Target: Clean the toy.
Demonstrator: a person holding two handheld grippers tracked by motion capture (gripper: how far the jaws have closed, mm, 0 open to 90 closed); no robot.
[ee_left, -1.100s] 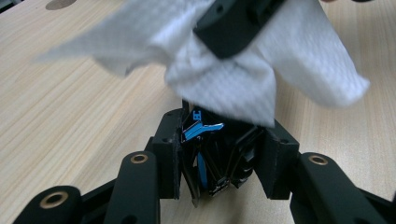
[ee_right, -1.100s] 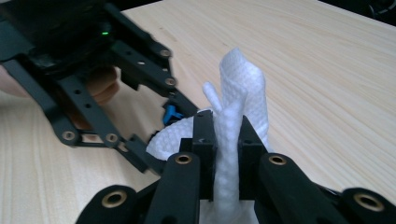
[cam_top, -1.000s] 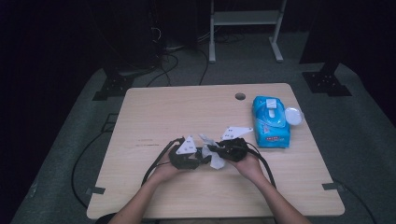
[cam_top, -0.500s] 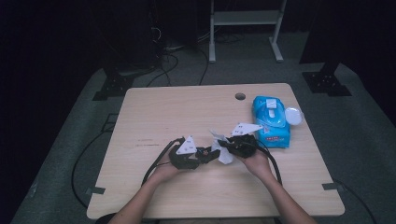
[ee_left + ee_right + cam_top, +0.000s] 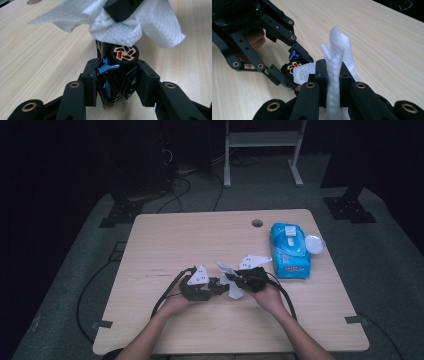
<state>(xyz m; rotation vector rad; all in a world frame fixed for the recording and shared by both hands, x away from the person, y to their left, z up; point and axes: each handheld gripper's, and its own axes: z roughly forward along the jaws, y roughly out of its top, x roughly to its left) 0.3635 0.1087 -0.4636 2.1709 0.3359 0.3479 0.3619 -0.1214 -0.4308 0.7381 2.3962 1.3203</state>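
A small black toy car (image 5: 119,75) with copper-spoked wheels and blue trim is clamped between the jaws of my left gripper (image 5: 117,82), its wheel (image 5: 124,53) facing up. My right gripper (image 5: 333,85) is shut on a white wet wipe (image 5: 336,67) and presses the wipe (image 5: 140,25) against the car's end. In the high view both grippers meet at the table's middle front, left gripper (image 5: 212,286) facing right gripper (image 5: 236,281), with the wipe (image 5: 233,290) bunched between them. The car (image 5: 292,65) also appears in the right gripper view beside the wipe.
A blue pack of wet wipes (image 5: 289,247) with its white lid (image 5: 314,243) flipped open lies at the right of the wooden table (image 5: 170,240). A cable hole (image 5: 257,223) sits near the far edge. Black cables trail from both grippers toward the front.
My right gripper pulled away to the right with the wipe, then came back against the car. The left gripper has stayed nearly in place.
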